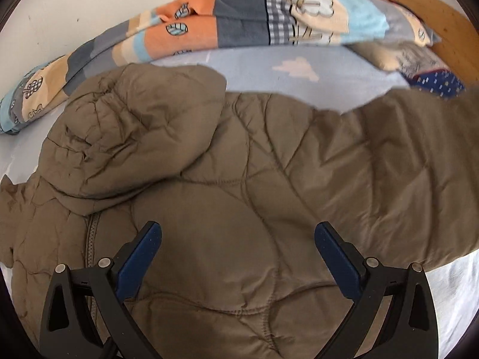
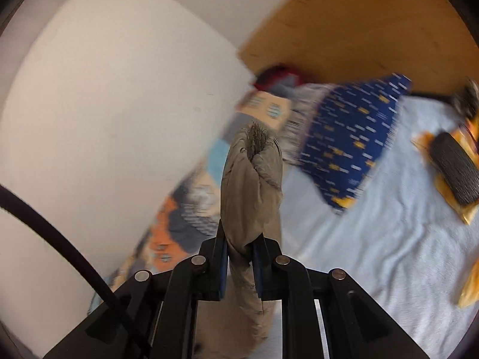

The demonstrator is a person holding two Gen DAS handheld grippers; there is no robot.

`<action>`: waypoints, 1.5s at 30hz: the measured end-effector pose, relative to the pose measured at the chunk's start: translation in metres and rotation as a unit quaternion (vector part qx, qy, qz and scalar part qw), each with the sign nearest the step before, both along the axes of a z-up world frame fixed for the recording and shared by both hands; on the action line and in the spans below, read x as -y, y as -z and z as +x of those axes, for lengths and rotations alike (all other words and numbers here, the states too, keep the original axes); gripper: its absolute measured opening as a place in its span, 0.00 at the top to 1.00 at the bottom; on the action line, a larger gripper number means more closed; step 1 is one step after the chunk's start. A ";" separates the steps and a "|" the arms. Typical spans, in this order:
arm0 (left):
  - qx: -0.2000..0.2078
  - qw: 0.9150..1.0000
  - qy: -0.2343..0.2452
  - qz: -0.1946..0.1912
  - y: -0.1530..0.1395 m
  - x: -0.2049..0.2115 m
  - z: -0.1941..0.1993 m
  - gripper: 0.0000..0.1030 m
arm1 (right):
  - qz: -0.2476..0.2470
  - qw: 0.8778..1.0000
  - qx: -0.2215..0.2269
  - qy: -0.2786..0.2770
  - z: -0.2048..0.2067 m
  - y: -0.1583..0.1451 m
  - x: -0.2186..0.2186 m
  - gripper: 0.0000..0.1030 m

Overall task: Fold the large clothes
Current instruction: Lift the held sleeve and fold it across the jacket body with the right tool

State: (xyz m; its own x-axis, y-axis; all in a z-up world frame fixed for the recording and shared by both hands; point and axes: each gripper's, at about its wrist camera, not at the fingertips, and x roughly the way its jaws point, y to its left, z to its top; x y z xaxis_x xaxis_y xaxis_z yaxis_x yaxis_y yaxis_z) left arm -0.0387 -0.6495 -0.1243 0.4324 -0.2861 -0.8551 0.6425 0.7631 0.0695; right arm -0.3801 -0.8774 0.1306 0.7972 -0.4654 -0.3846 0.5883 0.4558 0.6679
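A brown quilted hooded jacket (image 1: 245, 185) lies spread on the pale blue bed, its hood (image 1: 134, 131) folded over to the upper left. My left gripper (image 1: 238, 233) hovers open over the jacket's body, nothing between its blue pads. At the right edge one sleeve (image 1: 419, 137) rises off the bed. In the right wrist view my right gripper (image 2: 240, 245) is shut on that sleeve's cuff end (image 2: 254, 179), which sticks up between the pads, lifted above the bed.
A patchwork quilt (image 1: 209, 27) lies rolled along the white wall. A dark blue patterned pillow (image 2: 350, 137) and other pillows sit by the wooden headboard (image 2: 359, 24). A dark brush-like object on an orange packet (image 2: 455, 173) rests on the sheet (image 2: 374, 254) at right.
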 end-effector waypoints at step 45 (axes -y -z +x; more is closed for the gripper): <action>0.022 0.965 -0.211 -0.153 -0.103 -0.385 0.122 0.01 | -0.105 0.902 -0.171 -0.382 0.388 0.075 -0.382 0.86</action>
State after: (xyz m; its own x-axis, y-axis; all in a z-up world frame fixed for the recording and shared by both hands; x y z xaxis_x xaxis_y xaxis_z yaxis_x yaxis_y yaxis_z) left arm 0.0830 -0.2641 -0.0212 0.5987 -0.3139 -0.7369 0.2725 0.9450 -0.1811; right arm 0.0077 -0.4951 0.0553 0.7672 0.0790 -0.6365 0.2043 0.9106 0.3593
